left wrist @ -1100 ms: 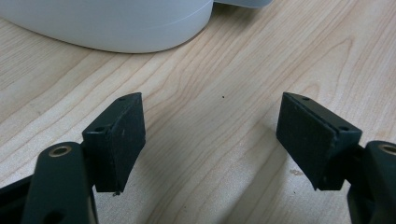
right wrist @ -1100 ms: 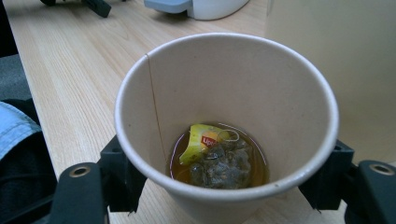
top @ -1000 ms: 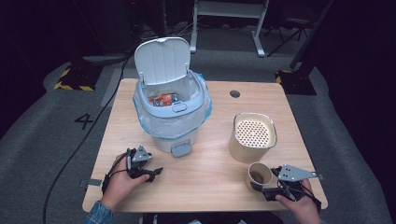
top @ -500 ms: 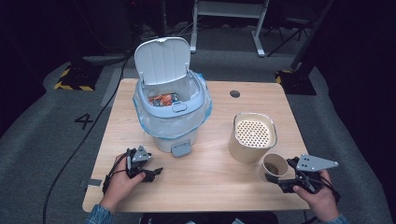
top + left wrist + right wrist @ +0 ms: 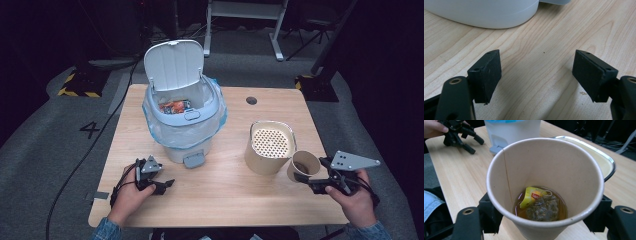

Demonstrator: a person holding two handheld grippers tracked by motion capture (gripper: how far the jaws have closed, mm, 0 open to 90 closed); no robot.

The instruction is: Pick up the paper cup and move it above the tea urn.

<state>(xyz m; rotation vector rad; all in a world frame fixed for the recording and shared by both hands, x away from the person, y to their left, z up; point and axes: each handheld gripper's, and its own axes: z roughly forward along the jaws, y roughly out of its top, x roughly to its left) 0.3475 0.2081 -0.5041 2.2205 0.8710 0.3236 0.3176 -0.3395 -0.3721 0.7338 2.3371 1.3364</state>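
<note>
paper cup [image 5: 544, 187] | tan, upright | wet teabag, some tea inside

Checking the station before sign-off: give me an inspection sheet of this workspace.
Surface: wooden table, bare at front.
Job's things: paper cup with used tea bag in brown liquid; strainer container; open lidded bin holding wrappers.
Clutter: nothing seen.
Grippers: right gripper shut on paper cup, jaws just closing; left gripper open, on table.
Cables: black cable across floor.
Surroundings: grey floor, number marking.

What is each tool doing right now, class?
Left tool: open, empty, resting on the table.
Right tool: closed on the paper cup, with tea bag inside.
</note>
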